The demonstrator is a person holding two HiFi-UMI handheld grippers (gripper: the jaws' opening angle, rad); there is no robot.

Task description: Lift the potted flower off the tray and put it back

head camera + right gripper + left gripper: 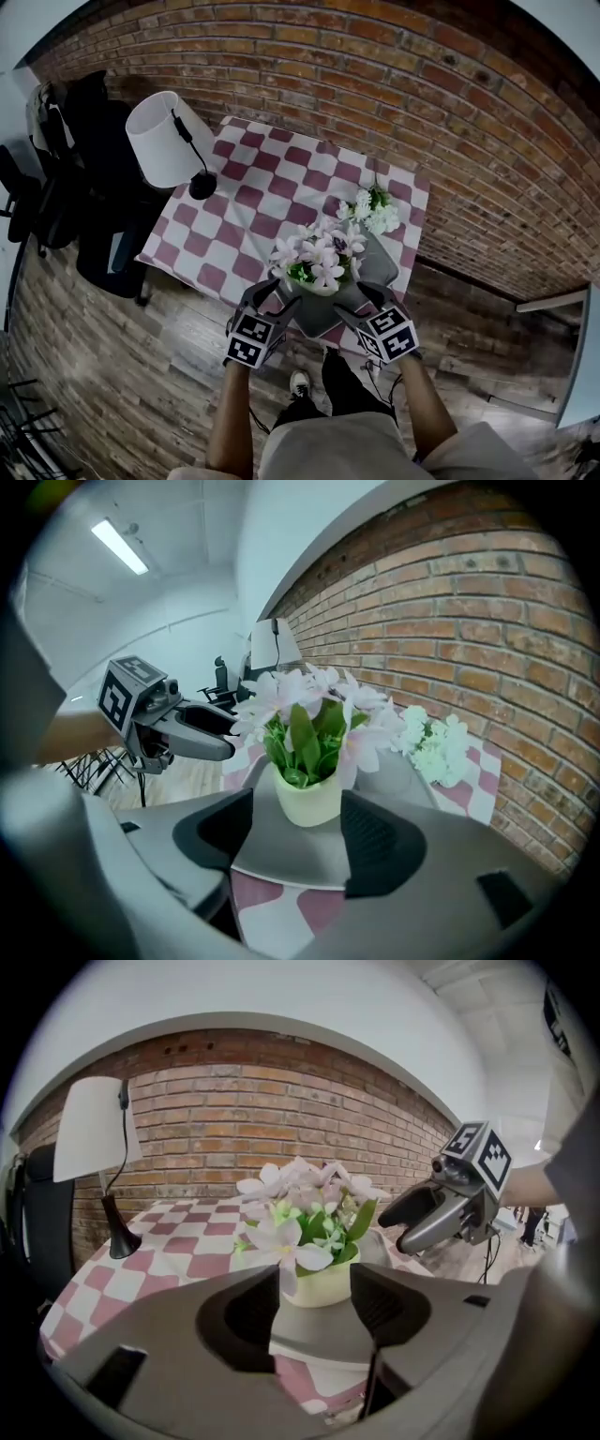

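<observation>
The potted flower (319, 267), pink-white blooms in a pale yellow pot (323, 1279), stands on a grey tray (323, 314) at the near edge of the checkered table. My left gripper (270, 300) hovers at the tray's near left corner and my right gripper (364, 298) at its near right corner. Both are open and hold nothing. In the left gripper view the pot and tray (319, 1330) lie beyond the spread jaws, with the right gripper (417, 1218) at the right. The right gripper view shows the pot (307, 799) ahead and the left gripper (202, 735) at the left.
A white-shaded lamp (169, 141) on a black base stands at the table's left edge. A bunch of white flowers (375, 211) lies behind the tray at the right. A brick wall (375, 84) runs behind the table. A dark chair (84, 187) is at the left.
</observation>
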